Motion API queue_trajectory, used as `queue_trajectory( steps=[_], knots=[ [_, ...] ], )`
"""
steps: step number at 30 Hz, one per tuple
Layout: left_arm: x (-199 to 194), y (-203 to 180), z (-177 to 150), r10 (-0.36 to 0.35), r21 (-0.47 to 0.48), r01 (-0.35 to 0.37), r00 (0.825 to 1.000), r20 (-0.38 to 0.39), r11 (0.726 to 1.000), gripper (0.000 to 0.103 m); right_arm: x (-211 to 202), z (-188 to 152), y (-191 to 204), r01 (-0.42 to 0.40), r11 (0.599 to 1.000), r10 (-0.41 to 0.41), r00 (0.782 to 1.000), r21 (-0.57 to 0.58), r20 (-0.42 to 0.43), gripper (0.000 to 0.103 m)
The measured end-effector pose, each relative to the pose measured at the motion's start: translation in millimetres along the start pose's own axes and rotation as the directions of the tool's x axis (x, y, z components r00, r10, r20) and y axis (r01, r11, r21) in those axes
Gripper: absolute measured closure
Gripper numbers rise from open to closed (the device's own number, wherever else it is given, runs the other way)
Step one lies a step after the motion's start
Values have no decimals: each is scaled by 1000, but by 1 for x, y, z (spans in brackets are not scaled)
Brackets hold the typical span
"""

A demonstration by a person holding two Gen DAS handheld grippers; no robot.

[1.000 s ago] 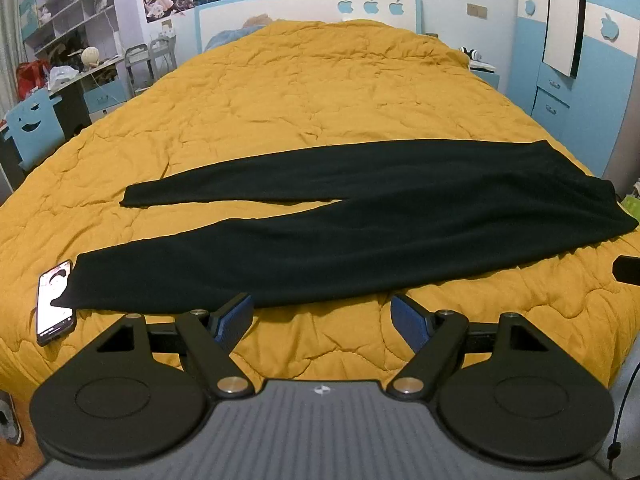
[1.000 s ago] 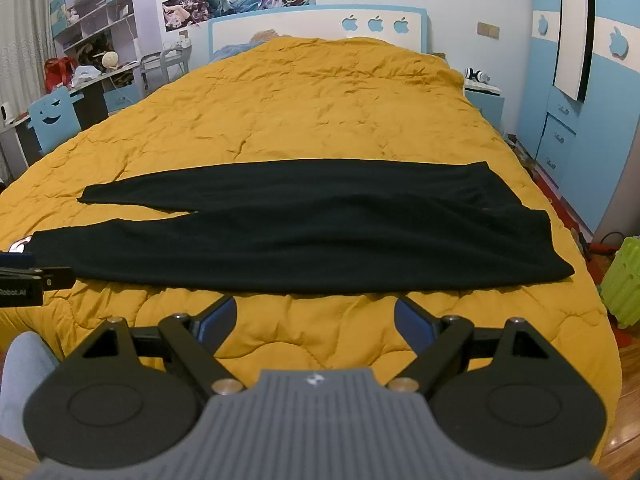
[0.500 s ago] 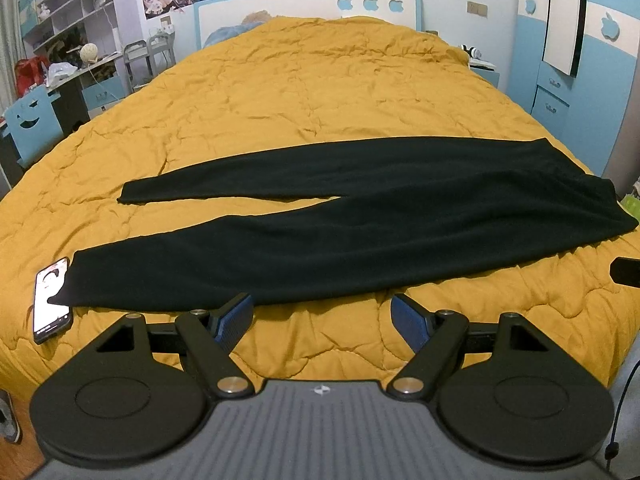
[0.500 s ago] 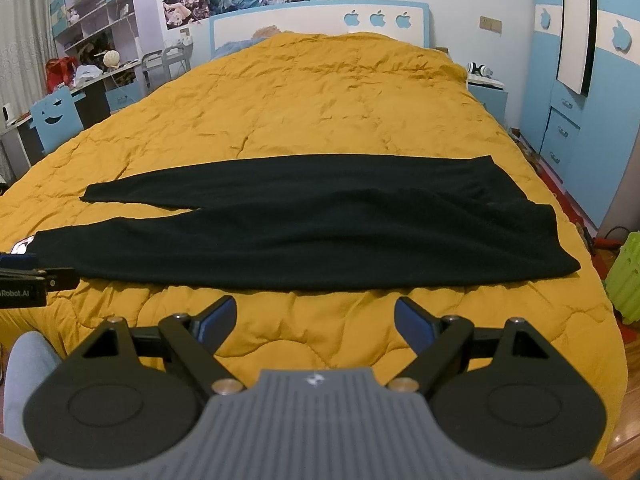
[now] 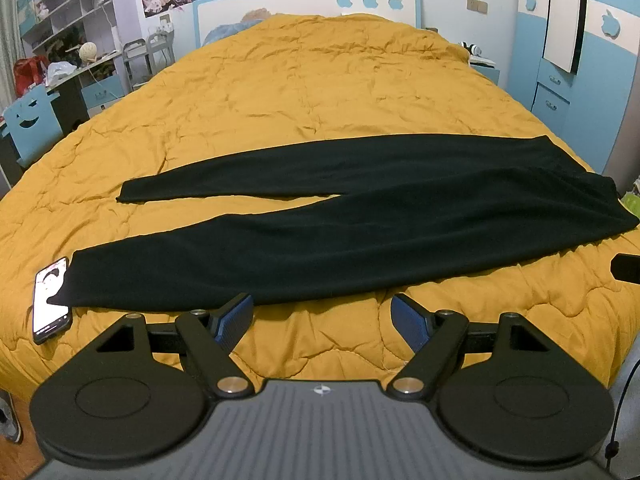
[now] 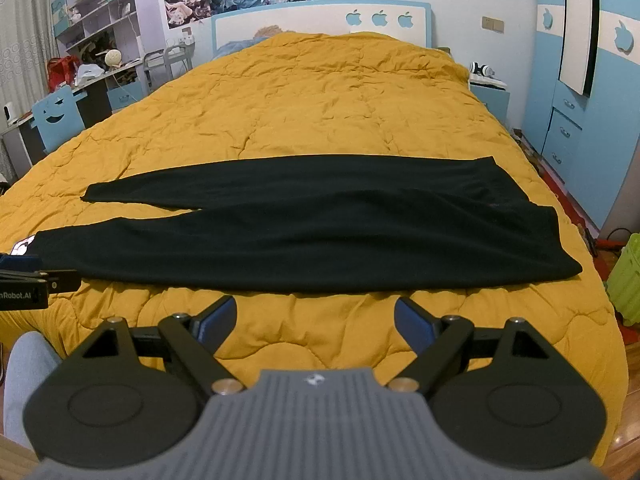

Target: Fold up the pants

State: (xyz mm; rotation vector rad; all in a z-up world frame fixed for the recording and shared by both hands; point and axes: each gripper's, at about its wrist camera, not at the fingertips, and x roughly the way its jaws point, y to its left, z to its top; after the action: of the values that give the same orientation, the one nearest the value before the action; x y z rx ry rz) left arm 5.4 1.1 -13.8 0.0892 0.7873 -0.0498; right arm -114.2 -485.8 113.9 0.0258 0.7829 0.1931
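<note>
Left wrist view: black, matte knit pants [image 5: 360,224] lie flat across the near edge of the quilted mustard bedspread [image 5: 320,80], legs slightly splayed. Left gripper [image 5: 322,316] and right gripper [image 6: 316,314] hover released, empty, blue ribbed pads [image 5: 232,318] apart.

You have one pair of black, soft-knit long pants [image 5: 360,224] spread flat on the one mustard-yellow quilted bedspread [image 5: 320,92], with its two legs pointing left of the waist. One smartphone with a lit screen [image 5: 50,298] lies just beside the near leg's hem, on the same bedspread. You hold two black two-finger grippers: the left gripper [image 5: 322,314] and the right gripper [image 6: 314,314], each with two blue-padded fingers spread apart, both nearer you than the pants. Beyond the pants, the one white headboard with blue trim [image 6: 320,20] carries three blue apple cut-outs [image 6: 379,19].
</note>
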Motion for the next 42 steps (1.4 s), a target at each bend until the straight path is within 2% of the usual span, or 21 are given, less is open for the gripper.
queue_trajectory(
  steps=[42],
  knots=[
    [3, -2, 0, -10, 2, 10, 1000, -13, 1000, 11, 1, 1, -1, 1, 1000, -1, 1000, -1, -8, 21]
  ],
)
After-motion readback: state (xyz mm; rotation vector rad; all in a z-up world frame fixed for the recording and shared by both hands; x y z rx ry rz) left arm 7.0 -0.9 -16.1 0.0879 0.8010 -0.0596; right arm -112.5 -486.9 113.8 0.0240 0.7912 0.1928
